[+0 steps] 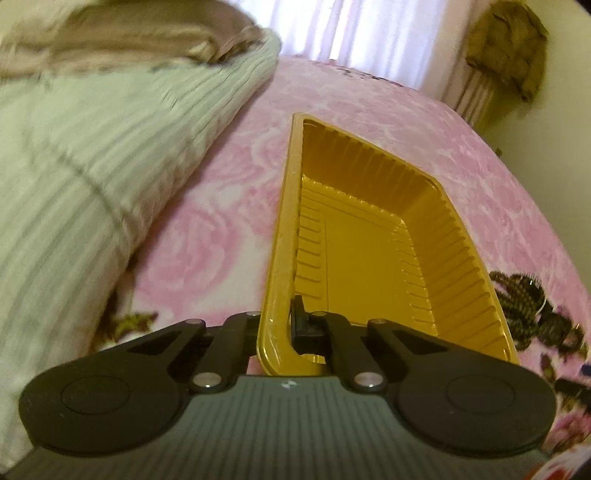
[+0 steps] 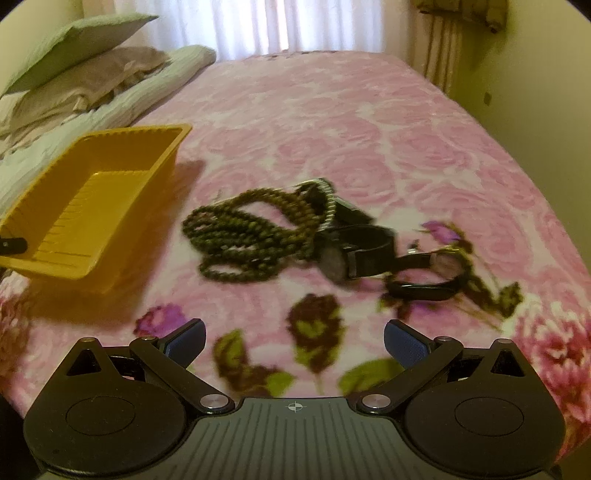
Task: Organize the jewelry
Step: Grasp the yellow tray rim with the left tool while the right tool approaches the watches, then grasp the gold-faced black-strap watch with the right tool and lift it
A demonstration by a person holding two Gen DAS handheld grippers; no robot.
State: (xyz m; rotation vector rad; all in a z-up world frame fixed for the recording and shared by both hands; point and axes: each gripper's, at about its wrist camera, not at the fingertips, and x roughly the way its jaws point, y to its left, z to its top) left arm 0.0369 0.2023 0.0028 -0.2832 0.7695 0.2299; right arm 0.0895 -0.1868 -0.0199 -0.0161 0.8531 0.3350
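Observation:
My left gripper is shut on the near rim of an empty yellow plastic tray and holds it tilted over the pink floral bed. The tray also shows at the left of the right wrist view, with a left fingertip on its edge. My right gripper is open and empty, above the bedspread, short of a jewelry pile. The pile holds a dark green bead necklace, a silver bangle, black-strapped watches and a black band. The beads show at the right of the left wrist view.
The bed is covered by a pink rose-print blanket. Pale green and beige pillows lie at the left, close beside the tray in the left wrist view. White curtains hang behind the bed.

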